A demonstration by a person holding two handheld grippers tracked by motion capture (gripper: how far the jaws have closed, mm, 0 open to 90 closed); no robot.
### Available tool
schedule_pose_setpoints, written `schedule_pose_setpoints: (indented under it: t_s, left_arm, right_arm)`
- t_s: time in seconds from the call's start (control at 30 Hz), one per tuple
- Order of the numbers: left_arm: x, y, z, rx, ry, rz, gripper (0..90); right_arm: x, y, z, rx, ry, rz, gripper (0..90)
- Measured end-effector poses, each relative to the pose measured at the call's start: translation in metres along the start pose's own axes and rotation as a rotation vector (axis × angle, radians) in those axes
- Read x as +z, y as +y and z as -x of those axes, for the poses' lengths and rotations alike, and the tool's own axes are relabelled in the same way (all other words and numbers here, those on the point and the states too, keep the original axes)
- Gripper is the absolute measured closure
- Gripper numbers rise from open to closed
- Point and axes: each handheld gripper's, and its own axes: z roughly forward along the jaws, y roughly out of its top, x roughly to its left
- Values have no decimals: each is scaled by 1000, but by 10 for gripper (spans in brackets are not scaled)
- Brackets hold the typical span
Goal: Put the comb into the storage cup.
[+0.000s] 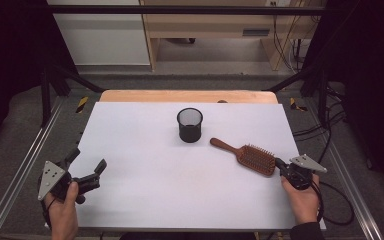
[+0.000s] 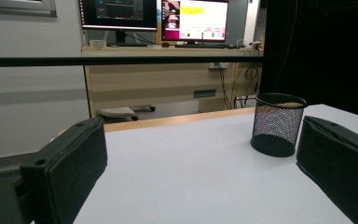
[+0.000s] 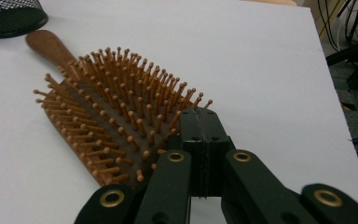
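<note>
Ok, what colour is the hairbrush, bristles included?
Reddish-brown wood throughout: the hairbrush has matching wooden pin bristles. Best seen in the right gripper view.

The counter [image 1: 145, 150] lies bare across its left and near parts; a mesh cup [image 1: 189, 125] (upright, mid-back) and a hairbrush [image 1: 245, 155] block the right.

One wooden hairbrush [image 1: 249, 155], one black mesh cup [image 1: 189, 124], two grippers, two monitors [image 2: 154, 18].
</note>
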Motion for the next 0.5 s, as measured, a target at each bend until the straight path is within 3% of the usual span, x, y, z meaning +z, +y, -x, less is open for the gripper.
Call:
schedule_pose_setpoints:
  t_s: [0.5]
  left_arm:
    - [1, 0, 0, 1, -1, -5, 20]
  right_arm:
    - [22, 10, 9, -36, -17, 0, 900]
